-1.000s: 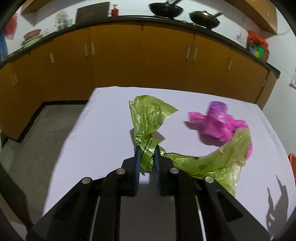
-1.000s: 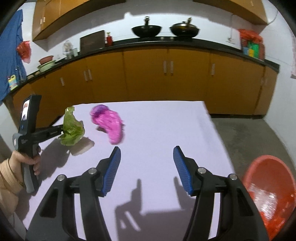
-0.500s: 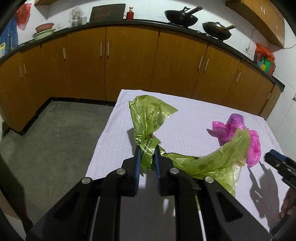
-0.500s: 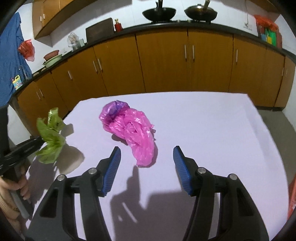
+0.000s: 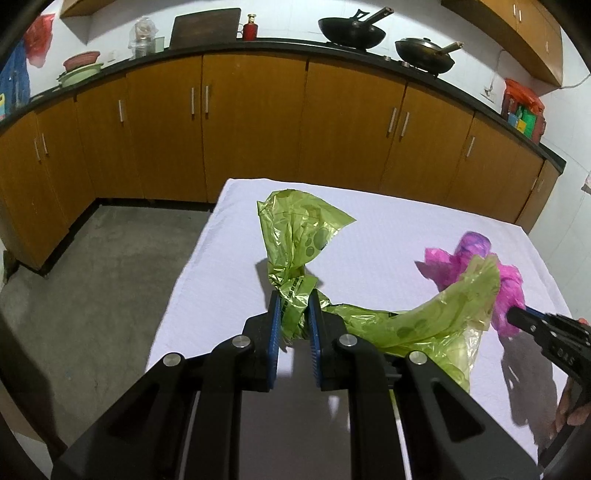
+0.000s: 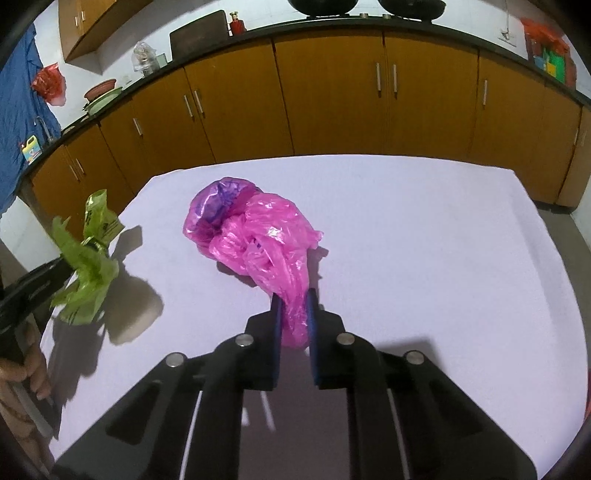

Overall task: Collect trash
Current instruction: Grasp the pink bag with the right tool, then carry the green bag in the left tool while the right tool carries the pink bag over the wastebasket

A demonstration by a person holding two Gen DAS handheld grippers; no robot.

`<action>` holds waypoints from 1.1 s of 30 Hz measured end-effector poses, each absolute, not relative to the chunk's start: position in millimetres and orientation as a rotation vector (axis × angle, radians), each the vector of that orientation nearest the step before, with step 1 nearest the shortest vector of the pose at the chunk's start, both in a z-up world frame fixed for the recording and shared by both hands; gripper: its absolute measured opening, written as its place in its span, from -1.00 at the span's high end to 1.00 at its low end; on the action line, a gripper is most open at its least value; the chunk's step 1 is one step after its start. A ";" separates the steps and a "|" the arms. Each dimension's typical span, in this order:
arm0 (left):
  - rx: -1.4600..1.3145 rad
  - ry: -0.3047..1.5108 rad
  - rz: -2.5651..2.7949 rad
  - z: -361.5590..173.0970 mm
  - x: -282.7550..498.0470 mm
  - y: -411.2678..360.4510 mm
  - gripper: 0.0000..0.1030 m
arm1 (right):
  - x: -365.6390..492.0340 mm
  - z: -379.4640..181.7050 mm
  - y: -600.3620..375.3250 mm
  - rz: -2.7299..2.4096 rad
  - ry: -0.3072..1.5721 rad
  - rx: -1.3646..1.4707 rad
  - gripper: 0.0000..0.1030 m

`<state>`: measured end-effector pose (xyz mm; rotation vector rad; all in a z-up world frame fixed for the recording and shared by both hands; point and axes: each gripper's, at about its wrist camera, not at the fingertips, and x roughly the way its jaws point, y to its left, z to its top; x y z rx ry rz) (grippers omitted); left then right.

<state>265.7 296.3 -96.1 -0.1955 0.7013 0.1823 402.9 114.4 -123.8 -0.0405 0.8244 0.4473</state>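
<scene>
Left wrist view: one green plastic bag (image 5: 295, 306) is pinched between the closed jaws of the left gripper (image 5: 293, 314), twisted upright with a tail trailing right above the table (image 5: 388, 229).

Right wrist view: one pink plastic bag (image 6: 258, 236) lies on the table's middle, its long axis running from far-left to near; the right gripper (image 6: 293, 317) clamps its near end.

We are counting two bags on the table (image 6: 406, 221): one green bag (image 5: 295, 236), one pink bag (image 6: 266, 236). We are seeing two pans (image 5: 351, 31), two grippers (image 5: 294, 314).
</scene>
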 end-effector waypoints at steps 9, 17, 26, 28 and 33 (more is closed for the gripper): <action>-0.178 0.691 0.103 -80.4 254.3 248.6 0.71 | 335.8 -105.1 30.9 0.366 0.793 -0.004 0.77; -0.137 0.687 0.008 -64.0 240.7 184.3 0.71 | 275.0 -79.6 -47.5 0.253 0.742 0.067 0.77; -0.089 0.646 -0.103 -35.8 227.6 121.2 0.71 | 225.6 -42.7 -115.1 0.152 0.650 0.123 0.78; -0.078 0.637 -0.127 -30.5 225.3 108.0 0.71 | 216.4 -35.2 -129.4 0.129 0.631 0.133 0.78; -0.054 0.613 -0.184 -19.9 219.2 77.3 0.71 | 192.4 -20.4 -164.6 0.066 0.587 0.161 0.78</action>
